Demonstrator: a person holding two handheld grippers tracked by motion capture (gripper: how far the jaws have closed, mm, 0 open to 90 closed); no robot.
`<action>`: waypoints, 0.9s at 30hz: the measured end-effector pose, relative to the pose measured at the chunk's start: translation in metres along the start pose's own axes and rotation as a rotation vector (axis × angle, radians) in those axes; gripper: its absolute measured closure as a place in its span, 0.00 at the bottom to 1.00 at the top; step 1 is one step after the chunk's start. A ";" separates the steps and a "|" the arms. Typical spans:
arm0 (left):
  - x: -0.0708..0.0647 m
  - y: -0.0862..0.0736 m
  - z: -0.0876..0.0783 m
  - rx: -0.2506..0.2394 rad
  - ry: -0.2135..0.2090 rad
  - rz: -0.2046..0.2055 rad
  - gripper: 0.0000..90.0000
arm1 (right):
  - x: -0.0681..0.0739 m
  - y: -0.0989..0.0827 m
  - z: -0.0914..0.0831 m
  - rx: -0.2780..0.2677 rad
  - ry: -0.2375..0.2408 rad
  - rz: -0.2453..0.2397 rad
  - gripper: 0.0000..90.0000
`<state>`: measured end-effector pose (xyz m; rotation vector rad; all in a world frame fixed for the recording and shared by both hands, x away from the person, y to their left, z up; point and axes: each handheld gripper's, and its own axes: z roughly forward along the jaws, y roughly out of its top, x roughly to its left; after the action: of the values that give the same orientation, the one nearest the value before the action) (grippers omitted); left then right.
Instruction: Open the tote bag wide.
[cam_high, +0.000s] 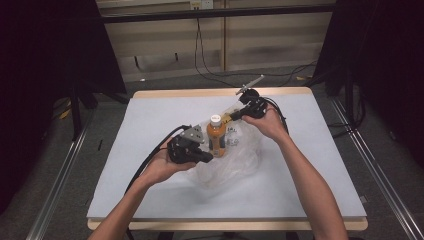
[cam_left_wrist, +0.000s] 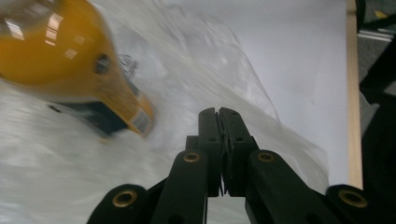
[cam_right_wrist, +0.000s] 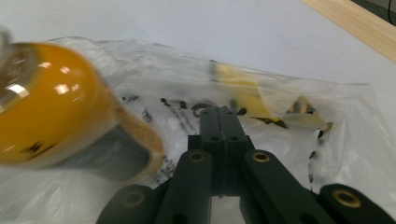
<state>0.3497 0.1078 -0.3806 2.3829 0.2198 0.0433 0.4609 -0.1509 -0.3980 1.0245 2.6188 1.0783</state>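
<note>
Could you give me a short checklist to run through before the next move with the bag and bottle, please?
1. Left gripper jaws closed on the bag: ok, the jaws meet with thin plastic film pinched between them.
2. Right gripper jaws closed on the bag: shut, but a pinch of film cannot tell.
3. Bottle upright: ok in the high view.
4. Bottle cap on: ok, white cap in place.
5. Bottle fully inside the bag: cannot tell, the plastic is clear and crumpled.
6. Table space around the bag: ok.
</note>
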 end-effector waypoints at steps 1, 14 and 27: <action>0.002 0.001 0.001 -0.004 0.009 -0.001 0.98 | 0.003 -0.003 -0.003 -0.007 0.007 -0.005 1.00; 0.058 -0.050 0.059 0.215 0.171 -0.139 1.00 | 0.010 -0.076 0.032 0.092 0.039 0.018 1.00; 0.083 -0.079 0.040 0.151 0.208 -0.258 1.00 | 0.005 -0.101 0.018 0.054 0.048 -0.004 1.00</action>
<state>0.4239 0.1522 -0.4662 2.4797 0.6481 0.1577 0.4089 -0.1893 -0.4774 1.0165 2.7003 1.0493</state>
